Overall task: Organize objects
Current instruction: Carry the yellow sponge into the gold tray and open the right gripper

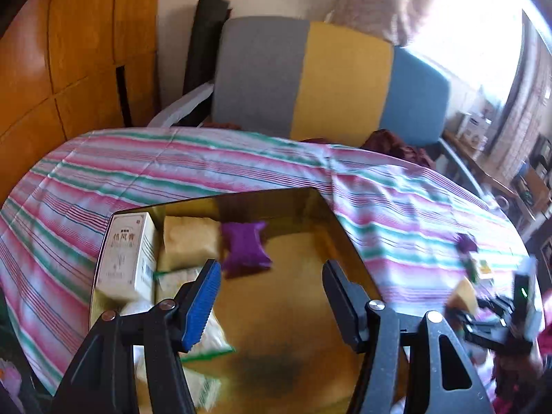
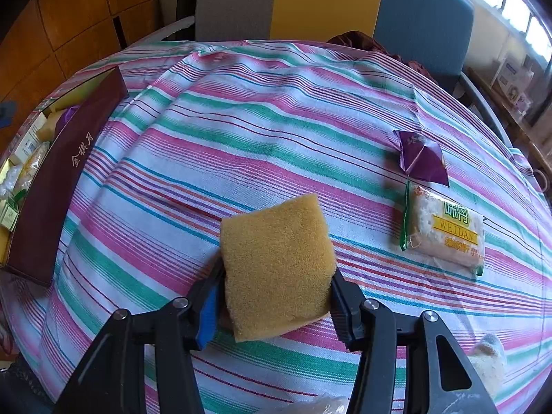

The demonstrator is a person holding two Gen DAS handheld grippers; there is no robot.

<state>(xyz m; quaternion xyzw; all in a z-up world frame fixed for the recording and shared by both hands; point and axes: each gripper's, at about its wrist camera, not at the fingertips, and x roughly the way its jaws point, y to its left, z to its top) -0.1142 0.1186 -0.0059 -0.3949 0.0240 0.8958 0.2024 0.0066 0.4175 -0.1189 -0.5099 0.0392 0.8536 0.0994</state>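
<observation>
Striped tabletop (image 2: 276, 131) carrying everything. Gold-lined box (image 1: 293, 296) lying directly under the left gripper (image 1: 270, 269), jaws standing spread and empty, purple packet (image 1: 243, 248) sitting just ahead of them inside. Right gripper (image 2: 276, 293) pinching the yellow sponge (image 2: 276, 262); box is lying well off to its left, long side running away, so that sponge likely goes leftward.

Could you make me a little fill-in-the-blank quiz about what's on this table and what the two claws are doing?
1. The right claw grips a yellow ____.
2. The left claw hangs open over a gold-lined ____.
3. The purple packet out on the striped cloth touches the rice cracker pack's ____ edge.

Missing words: sponge; box; far
</observation>
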